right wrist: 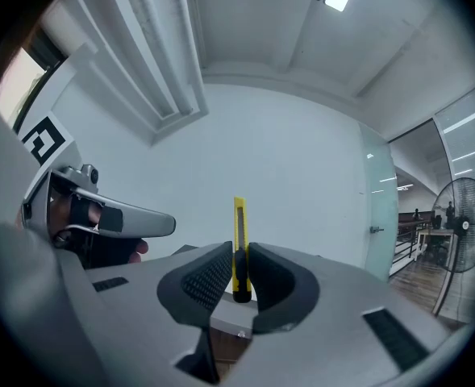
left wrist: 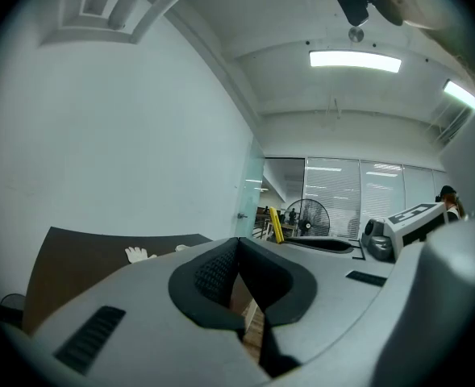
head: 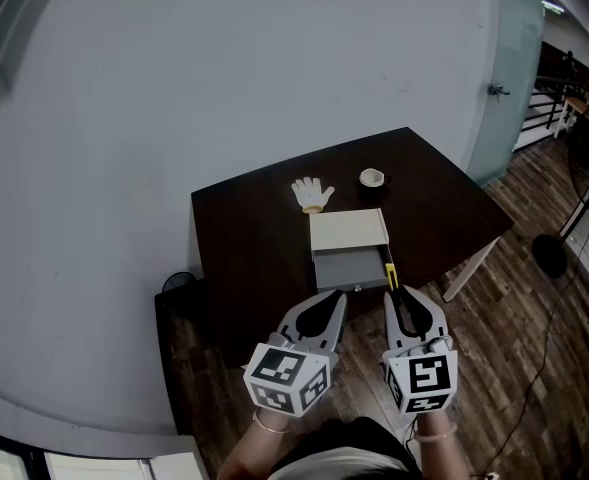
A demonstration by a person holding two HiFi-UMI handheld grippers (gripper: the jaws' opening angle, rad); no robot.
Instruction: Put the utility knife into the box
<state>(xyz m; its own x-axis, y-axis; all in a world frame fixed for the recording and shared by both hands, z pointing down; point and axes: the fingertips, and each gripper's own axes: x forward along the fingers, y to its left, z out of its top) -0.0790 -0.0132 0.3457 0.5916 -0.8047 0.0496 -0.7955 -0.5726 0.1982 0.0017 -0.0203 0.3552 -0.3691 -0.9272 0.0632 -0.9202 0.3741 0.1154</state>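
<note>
White glove [head: 313, 193] & small bowl [head: 372, 178] on dark table [head: 244, 228], apart; fan [left wrist: 308, 216] in bkgd.

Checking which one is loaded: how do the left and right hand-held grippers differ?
The right hand-held gripper is shut on the yellow utility knife; the left hand-held gripper is shut on nothing. The right sits by the right front corner of the box, the left before its front face. Both are grey and point toward the box.
</note>
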